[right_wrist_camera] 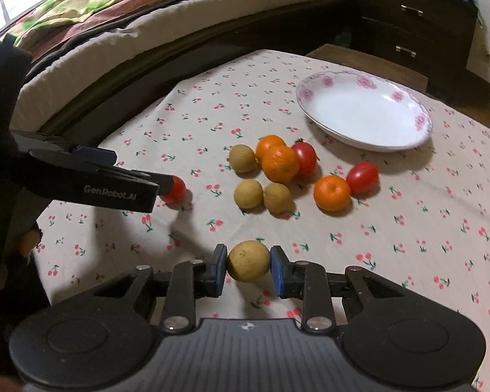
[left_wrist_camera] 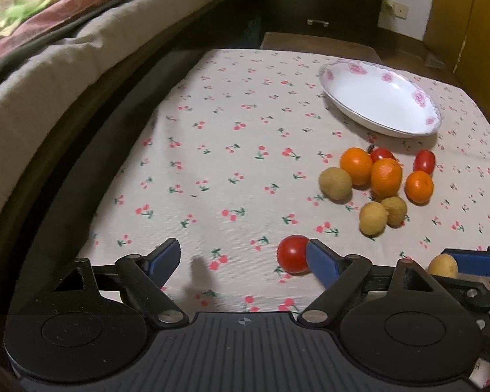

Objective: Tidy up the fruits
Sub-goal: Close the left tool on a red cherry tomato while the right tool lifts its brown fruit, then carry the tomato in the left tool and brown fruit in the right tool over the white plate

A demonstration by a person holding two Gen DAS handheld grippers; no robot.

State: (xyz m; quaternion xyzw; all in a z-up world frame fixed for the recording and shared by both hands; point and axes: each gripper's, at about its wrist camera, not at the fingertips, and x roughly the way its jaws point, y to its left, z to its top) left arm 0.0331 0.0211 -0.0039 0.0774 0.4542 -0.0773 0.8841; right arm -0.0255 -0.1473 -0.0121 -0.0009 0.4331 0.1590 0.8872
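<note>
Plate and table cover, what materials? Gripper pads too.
Plate: looks like glazed ceramic or porcelain; glossy white with soft glare, printed pink flowers on the scalloped rim. Melamine can't be ruled out.
Tablecloth: woven fabric, matte, fine ribbed weave, cherry print.
Right gripper pads: blue, matte, probably rubber or soft plastic; they press on the tan longan-like fruit.

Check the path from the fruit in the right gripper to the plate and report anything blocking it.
The right gripper holds a tan fruit. The cluster of oranges, tomatoes and tan fruits lies on the cloth left of the way to the empty plate. Carried above the cloth, nothing visible blocks it.
</note>
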